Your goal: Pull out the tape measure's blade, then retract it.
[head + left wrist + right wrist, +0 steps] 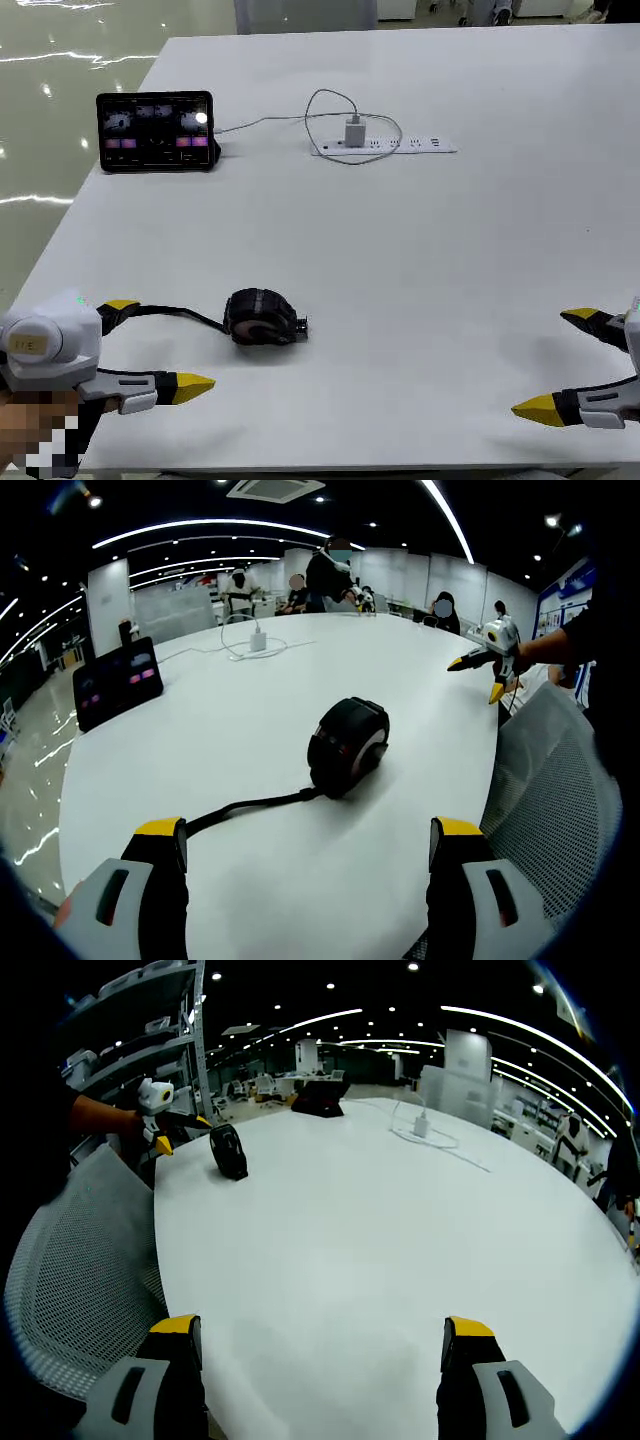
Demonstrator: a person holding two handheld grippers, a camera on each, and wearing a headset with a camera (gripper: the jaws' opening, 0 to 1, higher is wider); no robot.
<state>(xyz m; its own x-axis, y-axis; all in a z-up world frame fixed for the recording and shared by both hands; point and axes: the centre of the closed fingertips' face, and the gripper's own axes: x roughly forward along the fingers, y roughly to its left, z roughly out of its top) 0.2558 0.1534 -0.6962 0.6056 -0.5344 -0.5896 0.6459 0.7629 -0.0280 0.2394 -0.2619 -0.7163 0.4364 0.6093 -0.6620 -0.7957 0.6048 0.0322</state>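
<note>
Tape measure (262,317) at lower left on table (400,230), left gripper (160,343) apart near it, right gripper (550,362) apart, lower right

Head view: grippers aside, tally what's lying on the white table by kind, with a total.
tape measure: 1
tablet: 1
power strip: 1
charger: 1
cable: 1
Total: 5
</note>
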